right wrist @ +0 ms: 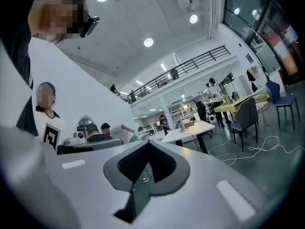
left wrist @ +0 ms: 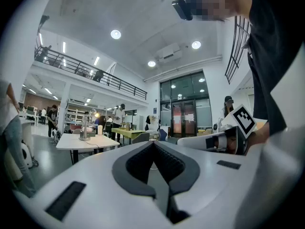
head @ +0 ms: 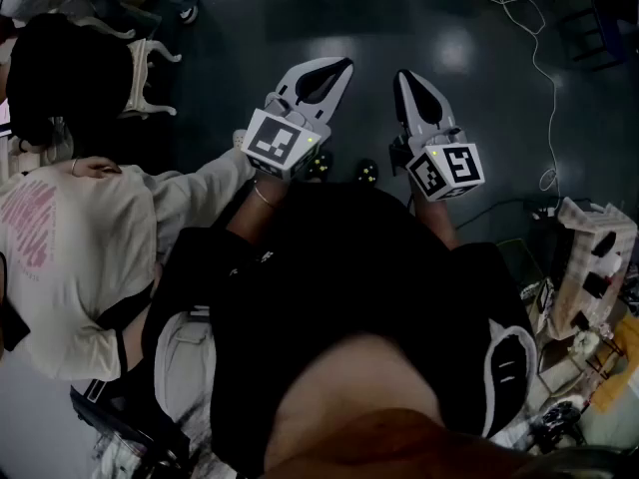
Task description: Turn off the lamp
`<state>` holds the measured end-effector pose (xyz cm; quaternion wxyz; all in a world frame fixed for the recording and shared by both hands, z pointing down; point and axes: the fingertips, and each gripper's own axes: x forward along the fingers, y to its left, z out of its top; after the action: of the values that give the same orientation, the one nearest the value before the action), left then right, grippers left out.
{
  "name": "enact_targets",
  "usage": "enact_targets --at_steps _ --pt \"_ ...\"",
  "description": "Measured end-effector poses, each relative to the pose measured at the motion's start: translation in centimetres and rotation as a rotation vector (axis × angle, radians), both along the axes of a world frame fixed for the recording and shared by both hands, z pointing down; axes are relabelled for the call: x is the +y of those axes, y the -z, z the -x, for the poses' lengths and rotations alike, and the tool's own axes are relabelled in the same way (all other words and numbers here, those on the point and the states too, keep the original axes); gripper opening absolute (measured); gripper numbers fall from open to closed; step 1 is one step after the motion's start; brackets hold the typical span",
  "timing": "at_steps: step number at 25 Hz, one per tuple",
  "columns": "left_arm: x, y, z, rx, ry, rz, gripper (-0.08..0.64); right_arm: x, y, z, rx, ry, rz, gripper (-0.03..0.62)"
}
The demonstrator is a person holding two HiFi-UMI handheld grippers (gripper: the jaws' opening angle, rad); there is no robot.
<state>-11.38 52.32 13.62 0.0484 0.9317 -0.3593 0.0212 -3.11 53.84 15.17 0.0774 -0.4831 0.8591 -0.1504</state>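
Centre frame, before the person's dark torso, the white left gripper [head: 342,66] and white right gripper [head: 404,77] both have their jaws pressed together, holding nothing. At the left gripper view's middle left, the lit desk lamp [left wrist: 85,130] stands on a distant white table [left wrist: 71,143].

White plastic left gripper [head: 339,67], right gripper [head: 402,75]: dark grey ribbed pads [left wrist: 138,163], black-white marker cubes [head: 280,140]. Black top [head: 349,267]; thin bracelet [head: 262,198] at left wrist.

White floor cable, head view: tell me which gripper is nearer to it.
Right. The right gripper is just left of the white cable; the left gripper lies farther left, beyond the right one.
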Motion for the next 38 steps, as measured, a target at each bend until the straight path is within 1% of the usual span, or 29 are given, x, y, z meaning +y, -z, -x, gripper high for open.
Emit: enact_targets --at_steps 5,7,9,13,16,21,23,26,30,33,38 --pt "0.1 0.1 0.0 0.007 -0.011 -0.008 0.006 0.0 0.1 -0.2 -0.004 -0.005 -0.009 0.000" --pt "0.1 0.2 -0.1 0.006 -0.003 -0.018 0.006 0.1 0.1 -0.3 -0.004 -0.001 -0.013 0.000" --pt "0.1 0.0 -0.3 -0.002 0.009 -0.009 0.006 0.2 -0.1 -0.7 -0.004 -0.001 -0.011 0.000" --pt "0.4 0.0 -1.6 0.007 0.003 -0.015 0.006 0.3 -0.4 -2.3 -0.014 -0.023 0.000 0.000" --pt "0.7 -0.3 -2.6 0.007 -0.003 -0.021 0.006 0.8 -1.0 -3.5 -0.017 -0.016 0.007 0.000" --pt "0.0 -0.6 -3.2 0.004 0.071 -0.003 0.006 1.4 -1.3 -5.5 -0.021 0.000 -0.001 0.000" --pt "0.2 -0.6 -3.8 0.007 0.075 -0.017 0.006 1.6 -1.4 -6.4 -0.022 0.009 -0.001 0.000" --pt "0.5 -0.7 -5.2 0.006 0.056 -0.049 0.006 1.8 -1.2 -7.8 -0.027 0.024 -0.010 0.000" --pt "1.1 -0.5 -7.6 -0.021 0.039 -0.070 0.006 1.7 -1.3 -9.6 -0.047 0.028 -0.016 0.000" --pt "1.1 -0.3 -8.2 -0.019 0.064 -0.076 0.006 1.3 -1.4 -9.9 -0.064 0.052 -0.016 0.000" --pt "0.1 -0.5 -7.0 -0.020 0.106 -0.056 0.006 -0.2 -1.3 -8.6 -0.072 0.096 -0.024 0.000"
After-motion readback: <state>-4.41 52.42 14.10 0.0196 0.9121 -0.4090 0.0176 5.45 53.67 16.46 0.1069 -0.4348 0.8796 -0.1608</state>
